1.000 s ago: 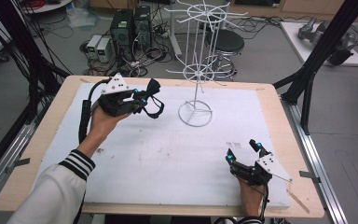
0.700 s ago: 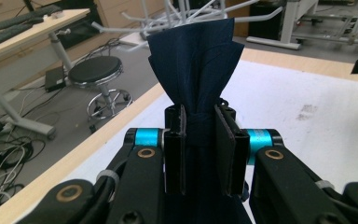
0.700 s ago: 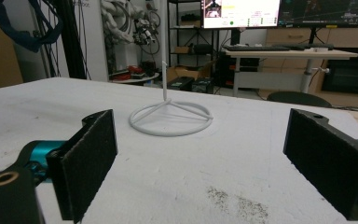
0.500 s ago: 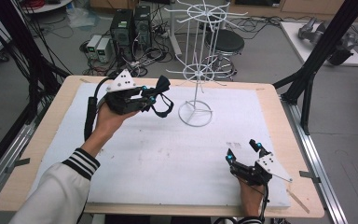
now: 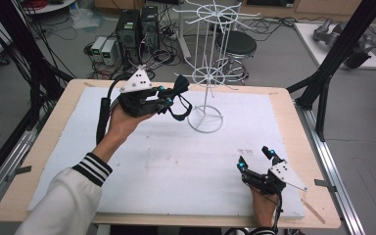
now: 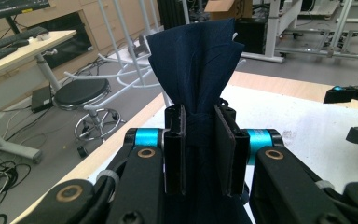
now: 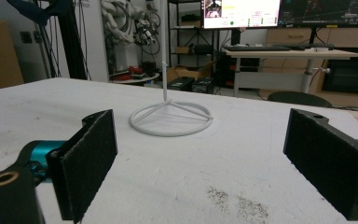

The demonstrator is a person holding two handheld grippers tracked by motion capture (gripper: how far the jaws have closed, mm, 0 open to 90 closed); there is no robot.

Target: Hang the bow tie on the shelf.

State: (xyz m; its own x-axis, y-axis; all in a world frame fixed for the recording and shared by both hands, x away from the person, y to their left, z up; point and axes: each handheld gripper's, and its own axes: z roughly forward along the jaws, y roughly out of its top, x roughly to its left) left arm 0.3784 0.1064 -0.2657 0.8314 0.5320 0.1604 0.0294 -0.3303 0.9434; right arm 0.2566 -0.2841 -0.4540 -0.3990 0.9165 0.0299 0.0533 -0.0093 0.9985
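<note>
My left gripper is raised over the white mat's far left part, shut on a dark navy cloth bag. In the left gripper view the bag fans out above the pinched neck between my left gripper jaws. A loop of the bag hangs below the jaws. A white wire display rack stands just right of the bag, its ring base on the mat. My right gripper rests at the near right of the mat, open and empty.
The white foam mat covers a wooden table. A black frame post rises at the right edge. A round stool, computer cases and cables lie on the floor beyond the table.
My left gripper has carried the navy bag rightward and a little farther, close to the wire rack. The right gripper has stayed put.
</note>
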